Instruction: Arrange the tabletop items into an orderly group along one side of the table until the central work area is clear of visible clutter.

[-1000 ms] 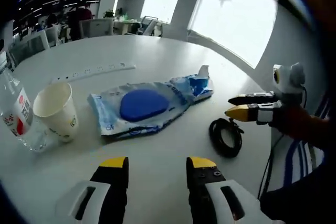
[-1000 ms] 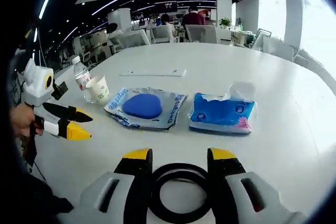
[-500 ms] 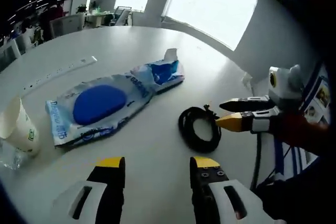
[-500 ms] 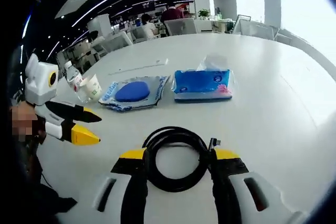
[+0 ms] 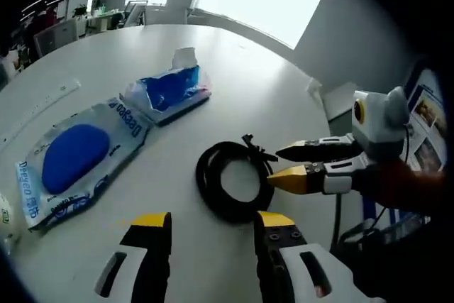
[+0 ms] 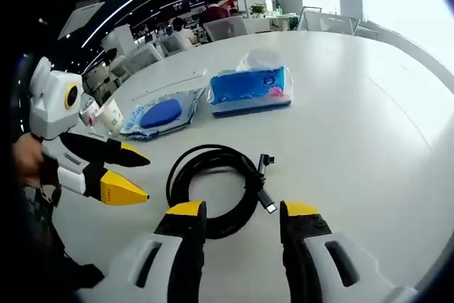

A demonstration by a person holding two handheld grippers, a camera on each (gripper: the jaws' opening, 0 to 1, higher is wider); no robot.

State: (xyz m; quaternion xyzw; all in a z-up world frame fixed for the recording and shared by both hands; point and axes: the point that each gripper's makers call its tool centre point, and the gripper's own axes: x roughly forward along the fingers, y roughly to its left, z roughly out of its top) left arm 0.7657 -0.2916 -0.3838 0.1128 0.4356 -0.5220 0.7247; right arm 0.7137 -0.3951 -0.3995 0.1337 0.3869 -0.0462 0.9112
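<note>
A coiled black cable lies on the white table, just ahead of my open left gripper. My right gripper comes in from the right, open, with its tips at the coil's right edge by the connector. In the right gripper view the cable lies ahead and left of my right gripper, the coil's near edge between the jaws. The left gripper stands open to the left of it. Beyond are a blue wipes pack and a blue tissue pack.
Farther left in the right gripper view stand a paper cup and a plastic bottle. A white power strip lies behind the wipes pack and tissue pack. Chairs and people are beyond the table's far edge.
The left gripper view has swung right onto the cable, and cup and bottle have left it. The coil, between the right jaws before, now lies mostly ahead and left of them.
</note>
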